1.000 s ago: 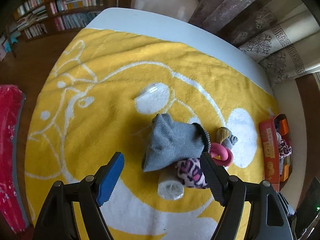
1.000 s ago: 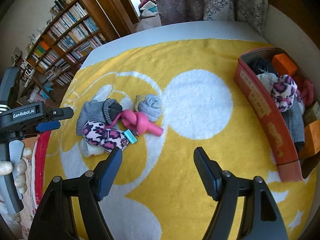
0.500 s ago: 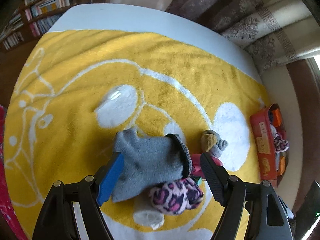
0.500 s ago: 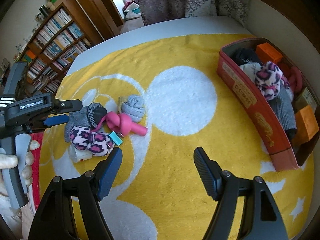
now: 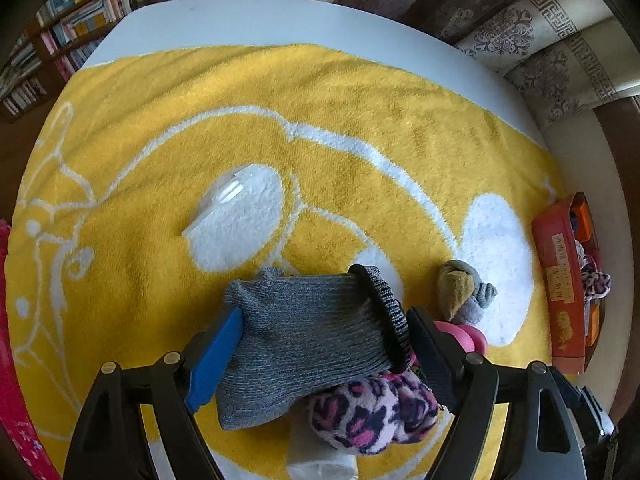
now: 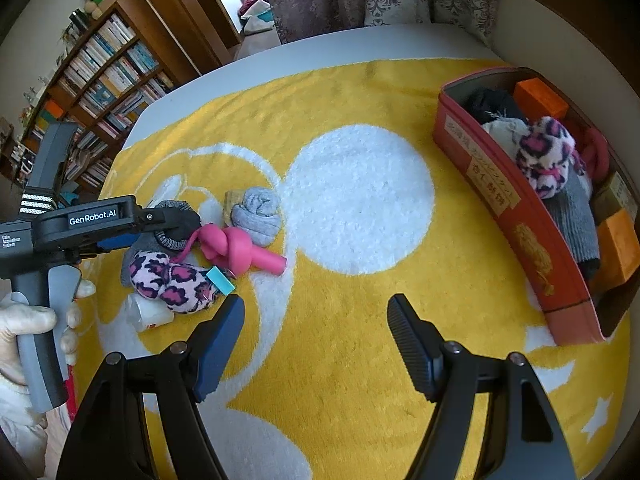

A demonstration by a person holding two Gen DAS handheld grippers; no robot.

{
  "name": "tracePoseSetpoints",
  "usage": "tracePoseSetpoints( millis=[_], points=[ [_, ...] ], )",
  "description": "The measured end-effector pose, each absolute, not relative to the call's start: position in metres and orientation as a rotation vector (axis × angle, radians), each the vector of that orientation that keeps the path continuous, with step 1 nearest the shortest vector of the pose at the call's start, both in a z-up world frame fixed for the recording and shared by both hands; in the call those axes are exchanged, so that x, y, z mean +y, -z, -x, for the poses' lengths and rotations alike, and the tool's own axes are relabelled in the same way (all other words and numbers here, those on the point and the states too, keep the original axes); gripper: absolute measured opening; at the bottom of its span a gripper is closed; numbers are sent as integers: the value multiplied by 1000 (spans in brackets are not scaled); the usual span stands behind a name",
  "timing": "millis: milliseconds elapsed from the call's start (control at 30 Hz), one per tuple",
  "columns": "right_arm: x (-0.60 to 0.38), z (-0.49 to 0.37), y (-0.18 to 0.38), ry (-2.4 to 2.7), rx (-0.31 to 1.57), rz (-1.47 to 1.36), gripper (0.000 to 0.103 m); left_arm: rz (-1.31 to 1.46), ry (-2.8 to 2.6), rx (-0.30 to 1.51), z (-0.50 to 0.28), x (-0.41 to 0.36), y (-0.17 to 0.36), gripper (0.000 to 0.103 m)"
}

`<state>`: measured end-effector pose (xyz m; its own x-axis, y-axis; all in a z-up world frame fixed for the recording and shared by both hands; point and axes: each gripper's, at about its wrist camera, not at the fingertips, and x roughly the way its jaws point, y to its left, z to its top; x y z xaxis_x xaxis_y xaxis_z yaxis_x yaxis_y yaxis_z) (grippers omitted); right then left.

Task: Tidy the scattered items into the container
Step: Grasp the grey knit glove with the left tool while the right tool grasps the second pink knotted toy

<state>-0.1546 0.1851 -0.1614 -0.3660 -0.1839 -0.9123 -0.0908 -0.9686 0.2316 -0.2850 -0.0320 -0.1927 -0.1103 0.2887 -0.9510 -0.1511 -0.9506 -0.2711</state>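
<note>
Two tools in my view: my left tool (image 5: pixel 320 354) straddles the grey sock (image 5: pixel 304 344) on the yellow blanket (image 5: pixel 340 120), its jaws opening, pads not pressing. My right tool (image 6: pixel 316 346) hangs apart, empty. Beside the sock lie a leopard-print sock (image 6: pixel 172 276) and a pink toy (image 6: pixel 236 250). Well apart stands the red box (image 6: pixel 508 216).

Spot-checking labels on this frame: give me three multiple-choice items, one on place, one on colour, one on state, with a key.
1. Where is the grey sock?
A. in the red box
B. between the left gripper's fingers
C. on the floor

2. What colour is the knotted toy?
A. green
B. pink
C. black

3. What is the right gripper doing?
A. open, empty
B. gripping a sock
C. gripping the box

Key:
1 B, the left gripper straddles it while its jaws are opening.
2 B, plainly pink.
3 A, only blanket shows between its fingers.
</note>
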Motion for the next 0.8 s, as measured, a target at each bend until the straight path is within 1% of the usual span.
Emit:
tracePoseSetpoints(
  millis=[200, 333, 400, 433, 600, 800],
  points=[
    [174, 168, 166, 2501, -328, -1741, 77, 1841, -2132, -160, 287, -38, 197, 84],
    [164, 179, 171, 2478, -289, -1737, 77, 1824, -2127, -193, 284, -44, 190, 67],
    [160, 186, 174, 2465, -272, -1736, 77, 1799, -2149, -196, 282, -47, 181, 65],
    [158, 188, 176, 2459, -265, -1737, 77, 1787, -2158, -195, 282, -48, 177, 62],
    [145, 204, 180, 2428, -210, -1718, 77, 1753, -2182, -216, 280, -56, 162, 61],
    [128, 222, 198, 2354, -137, -1749, 77, 1769, -2168, -257, 277, -65, 164, 61]
  ],
)
